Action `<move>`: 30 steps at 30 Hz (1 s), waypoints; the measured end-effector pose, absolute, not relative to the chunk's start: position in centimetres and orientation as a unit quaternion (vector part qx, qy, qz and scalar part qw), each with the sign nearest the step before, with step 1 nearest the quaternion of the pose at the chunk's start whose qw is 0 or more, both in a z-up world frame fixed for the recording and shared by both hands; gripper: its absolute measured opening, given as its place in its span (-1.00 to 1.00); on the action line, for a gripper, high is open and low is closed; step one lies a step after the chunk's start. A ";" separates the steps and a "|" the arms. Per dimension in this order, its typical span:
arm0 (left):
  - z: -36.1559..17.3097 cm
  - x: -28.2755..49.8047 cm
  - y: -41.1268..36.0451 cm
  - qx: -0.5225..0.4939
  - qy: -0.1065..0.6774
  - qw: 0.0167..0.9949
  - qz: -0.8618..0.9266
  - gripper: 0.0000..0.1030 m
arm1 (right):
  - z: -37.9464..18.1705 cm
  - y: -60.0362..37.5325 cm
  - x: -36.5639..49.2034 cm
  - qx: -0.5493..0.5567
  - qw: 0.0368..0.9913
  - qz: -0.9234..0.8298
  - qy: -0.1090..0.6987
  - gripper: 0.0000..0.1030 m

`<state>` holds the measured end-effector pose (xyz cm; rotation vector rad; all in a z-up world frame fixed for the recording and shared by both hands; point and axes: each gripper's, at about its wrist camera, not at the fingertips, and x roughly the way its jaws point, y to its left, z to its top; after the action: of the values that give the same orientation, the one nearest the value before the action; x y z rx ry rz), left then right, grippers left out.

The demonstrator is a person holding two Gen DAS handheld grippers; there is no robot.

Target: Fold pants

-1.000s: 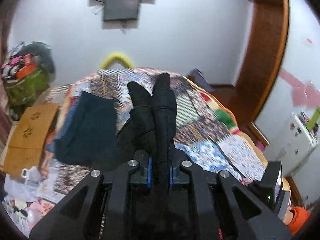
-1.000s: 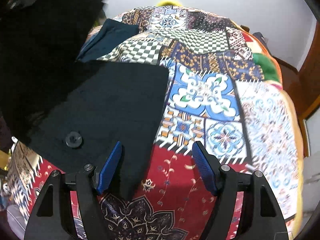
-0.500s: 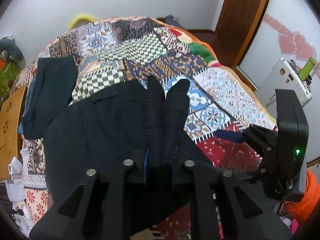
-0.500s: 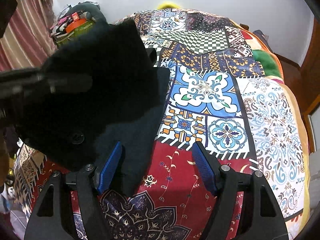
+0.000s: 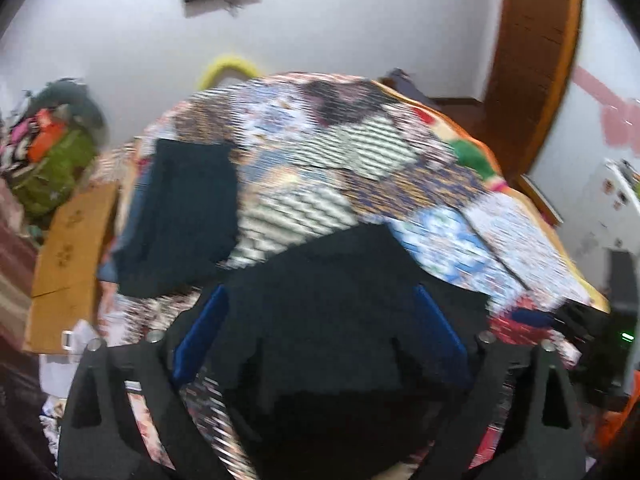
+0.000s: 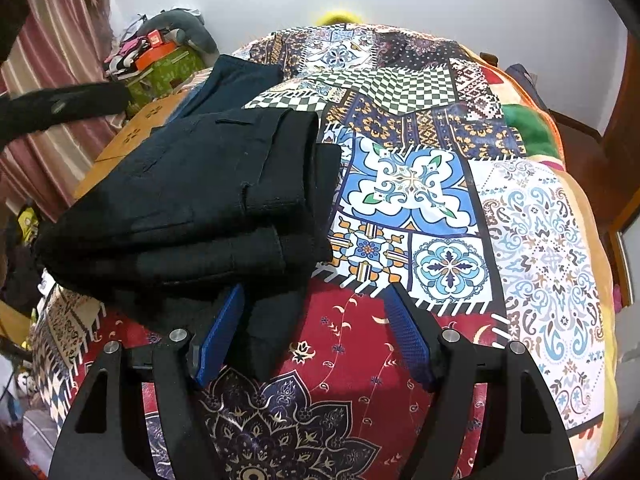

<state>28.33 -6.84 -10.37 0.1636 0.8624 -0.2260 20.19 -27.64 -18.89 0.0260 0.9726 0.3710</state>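
My left claw (image 5: 316, 332) is opening above the folded black pants (image 6: 200, 208); my right claw (image 6: 316, 336) stands apart. Soft, limp cloth; I'd grip the thick near fold.

Count on the bed: two garments, two grippers, one quilt.

One black pair of pants (image 6: 192, 200) lies folded at left of the right-wrist view; one dark blue folded garment (image 6: 236, 80) sits above it, upper left. One patchwork quilt (image 6: 440, 200) lies beneath. One left gripper (image 5: 316, 332), jaws opening over the black cloth, and one right gripper (image 6: 312, 332).
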 end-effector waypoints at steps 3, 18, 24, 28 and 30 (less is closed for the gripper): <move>-11.1 31.1 -4.4 0.084 0.419 0.902 -0.064 0.93 | -18.5 -27.6 20.1 0.011 0.870 0.178 0.460 0.34; -22.9 41.2 1.6 0.073 0.561 0.824 0.004 0.94 | -17.7 -26.9 20.2 -0.014 0.875 0.174 0.452 0.34; -23.5 39.7 3.2 0.056 0.580 0.812 -0.030 0.95 | -17.7 -27.2 20.1 -0.010 0.876 0.166 0.453 0.34; -22.7 36.1 3.4 0.091 0.556 0.825 -0.034 0.95 | -17.7 -27.9 20.1 -0.010 0.878 0.158 0.452 0.34; -22.4 34.3 3.7 0.096 0.546 0.832 -0.035 0.95 | -17.6 -28.4 20.0 -0.011 0.879 0.153 0.451 0.34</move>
<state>34.29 3.71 -22.37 0.2036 1.1578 -0.0735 19.98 -28.37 -17.59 -0.0233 0.9408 0.3198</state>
